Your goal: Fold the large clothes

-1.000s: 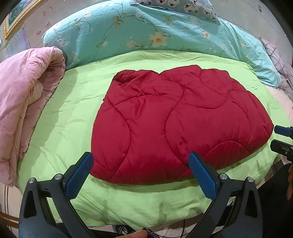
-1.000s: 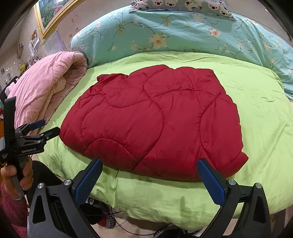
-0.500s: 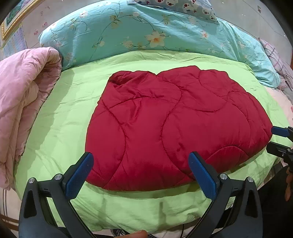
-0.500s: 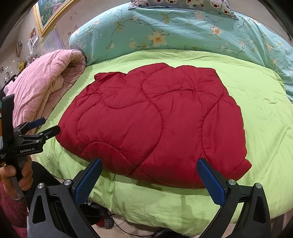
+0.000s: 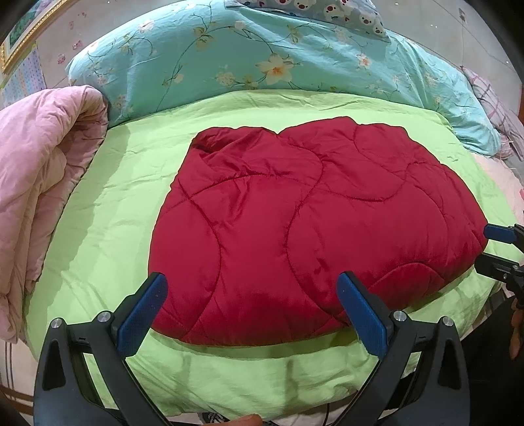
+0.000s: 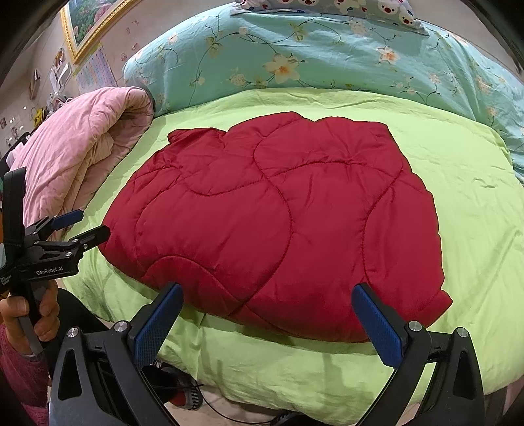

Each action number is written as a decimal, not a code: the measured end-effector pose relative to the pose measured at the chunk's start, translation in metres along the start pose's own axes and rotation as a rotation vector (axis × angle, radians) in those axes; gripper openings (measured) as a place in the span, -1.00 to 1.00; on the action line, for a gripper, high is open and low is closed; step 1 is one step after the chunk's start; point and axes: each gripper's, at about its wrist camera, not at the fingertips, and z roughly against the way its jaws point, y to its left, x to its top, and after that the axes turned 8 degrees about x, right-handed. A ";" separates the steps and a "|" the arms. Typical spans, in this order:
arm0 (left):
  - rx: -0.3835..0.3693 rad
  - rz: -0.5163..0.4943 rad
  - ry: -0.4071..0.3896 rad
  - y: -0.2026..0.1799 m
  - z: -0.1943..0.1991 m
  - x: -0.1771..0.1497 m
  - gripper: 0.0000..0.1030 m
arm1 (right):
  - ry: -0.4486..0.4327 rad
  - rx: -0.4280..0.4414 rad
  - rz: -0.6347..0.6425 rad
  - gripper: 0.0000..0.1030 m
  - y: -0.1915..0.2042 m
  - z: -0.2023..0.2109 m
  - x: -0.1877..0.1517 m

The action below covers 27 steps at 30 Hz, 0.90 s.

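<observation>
A red quilted padded garment [image 5: 304, 226] lies folded flat on a lime-green bedspread [image 5: 108, 209]; it also shows in the right wrist view [image 6: 278, 222]. My left gripper [image 5: 252, 309] is open and empty, its blue pads over the garment's near edge. My right gripper [image 6: 268, 316] is open and empty, also at the near edge. The right gripper shows at the right edge of the left wrist view [image 5: 501, 249]. The left gripper shows at the left of the right wrist view [image 6: 78, 229], close to the garment's left corner.
A rolled pink quilt [image 5: 36, 183] lies along the bed's left side. A teal floral duvet [image 5: 278, 62] is piled at the back with a bear-print pillow [image 5: 344, 16] on it. The bed's front edge drops to the floor, where shoes and a cable [image 6: 186, 393] lie.
Both grippers have moved forward toward the garment's near edge; the garment looks larger and closer. The garment has not moved. Both grippers stay open.
</observation>
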 end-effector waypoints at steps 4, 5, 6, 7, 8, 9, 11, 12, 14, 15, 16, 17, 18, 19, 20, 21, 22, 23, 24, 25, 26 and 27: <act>-0.002 -0.001 -0.005 -0.001 0.001 0.000 1.00 | 0.000 0.002 0.005 1.00 0.001 -0.001 0.001; 0.000 -0.001 -0.006 -0.001 0.001 0.000 1.00 | 0.000 0.002 0.005 1.00 0.001 -0.001 0.001; 0.000 -0.002 -0.007 -0.002 0.001 0.001 1.00 | 0.000 0.001 0.007 1.00 0.001 -0.001 0.001; 0.000 -0.002 -0.008 -0.002 0.001 0.001 1.00 | 0.000 0.001 0.007 1.00 0.002 -0.001 0.001; -0.001 -0.002 -0.008 -0.002 0.001 0.001 1.00 | 0.000 0.000 0.009 1.00 0.002 -0.001 0.001; -0.002 0.000 -0.008 -0.002 0.002 0.001 1.00 | -0.001 0.000 0.010 1.00 0.002 -0.001 0.001; -0.001 0.002 -0.011 -0.001 0.002 0.001 1.00 | -0.003 -0.004 0.012 1.00 0.003 -0.001 0.001; -0.001 0.003 -0.013 -0.001 0.003 0.001 1.00 | -0.005 -0.005 0.013 1.00 0.003 0.000 0.001; -0.002 0.004 -0.013 -0.001 0.003 0.001 1.00 | -0.007 -0.002 0.012 1.00 0.003 0.000 0.001; -0.002 0.005 -0.014 -0.001 0.003 0.001 1.00 | -0.007 0.001 0.011 1.00 0.003 0.000 0.001; -0.001 0.004 -0.016 -0.001 0.004 0.001 1.00 | -0.007 0.003 0.011 1.00 0.003 0.000 0.001; -0.001 0.004 -0.016 -0.001 0.004 0.001 1.00 | -0.006 0.004 0.011 1.00 0.003 0.000 0.001; -0.002 0.005 -0.015 -0.001 0.004 0.001 1.00 | -0.005 0.001 0.013 1.00 0.004 0.000 0.001; -0.002 0.005 -0.015 -0.001 0.004 0.001 1.00 | -0.005 0.000 0.015 1.00 0.004 0.000 0.001; -0.002 0.005 -0.015 -0.001 0.004 0.001 1.00 | -0.004 0.001 0.015 1.00 0.004 -0.001 0.001; -0.001 0.005 -0.015 -0.001 0.004 0.001 1.00 | -0.003 0.003 0.014 1.00 0.003 -0.001 0.001; -0.002 0.005 -0.015 -0.001 0.004 0.001 1.00 | -0.003 0.003 0.014 1.00 0.004 -0.001 0.001; -0.002 0.006 -0.015 -0.001 0.004 0.001 1.00 | -0.003 0.002 0.014 1.00 0.004 -0.001 0.001; -0.002 0.006 -0.016 -0.001 0.004 0.001 1.00 | -0.003 0.001 0.015 1.00 0.004 -0.001 0.001; -0.001 0.005 -0.016 -0.001 0.004 0.001 1.00 | -0.002 0.002 0.014 1.00 0.004 -0.001 0.001; -0.001 0.005 -0.016 -0.001 0.004 0.001 1.00 | -0.001 0.002 0.014 1.00 0.004 -0.001 0.002; 0.000 0.006 -0.015 -0.002 0.004 0.001 1.00 | -0.001 0.002 0.014 1.00 0.004 -0.001 0.002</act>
